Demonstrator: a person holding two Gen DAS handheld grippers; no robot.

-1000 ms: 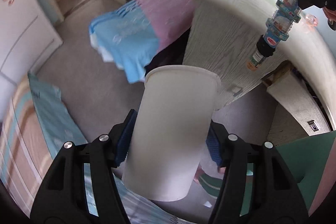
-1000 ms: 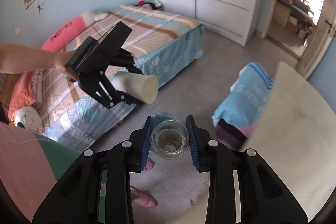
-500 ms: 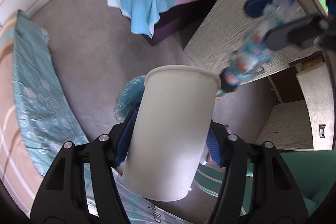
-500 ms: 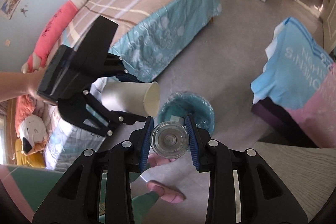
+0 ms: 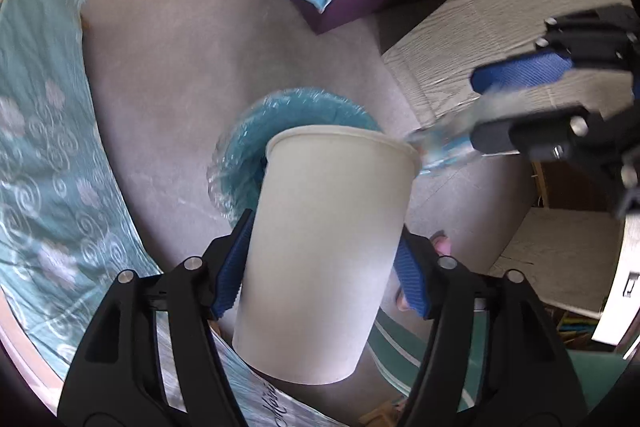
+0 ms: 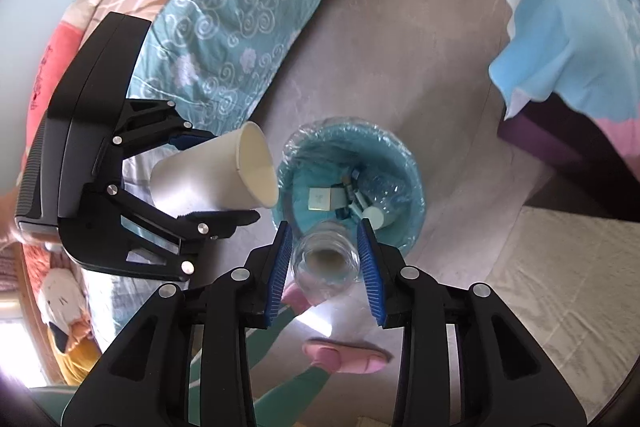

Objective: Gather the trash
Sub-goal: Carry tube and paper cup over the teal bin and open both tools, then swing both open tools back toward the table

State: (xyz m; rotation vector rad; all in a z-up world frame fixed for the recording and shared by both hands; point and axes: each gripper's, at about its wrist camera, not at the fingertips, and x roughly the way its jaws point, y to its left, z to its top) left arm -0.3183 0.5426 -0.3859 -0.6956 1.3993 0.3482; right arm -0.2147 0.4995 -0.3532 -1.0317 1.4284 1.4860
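A white paper cup (image 5: 324, 247) sits between the blue pads of my left gripper (image 5: 324, 231), whose jaws are opening and have drawn slightly off the cup's sides. In the right wrist view the cup (image 6: 216, 179) tilts mouth-first toward a teal bin (image 6: 348, 121) lined with clear plastic. My right gripper (image 6: 324, 227) hangs over the bin's near rim, its jaws opening around a clear plastic bottle (image 6: 324, 263) that looks loose and blurred. From the left wrist, the bin (image 5: 248, 147) is half hidden behind the cup, and the right gripper (image 5: 476, 109) and bottle (image 5: 444, 143) are at the right.
The bin holds several pieces of trash, among them a small box (image 6: 320, 197). A bed with a teal cover (image 6: 224, 27) lies left of the bin. A blue and pink cloth (image 6: 568, 27) drapes a dark box on the right. A wood-grain desk (image 5: 500, 7) and the person's pink slippers (image 6: 344, 357) are close by.
Both grippers have dropped toward the floor and tipped downward over the bin. Each pair of jaws has widened around its object. The bin now fills the middle of the right wrist view.
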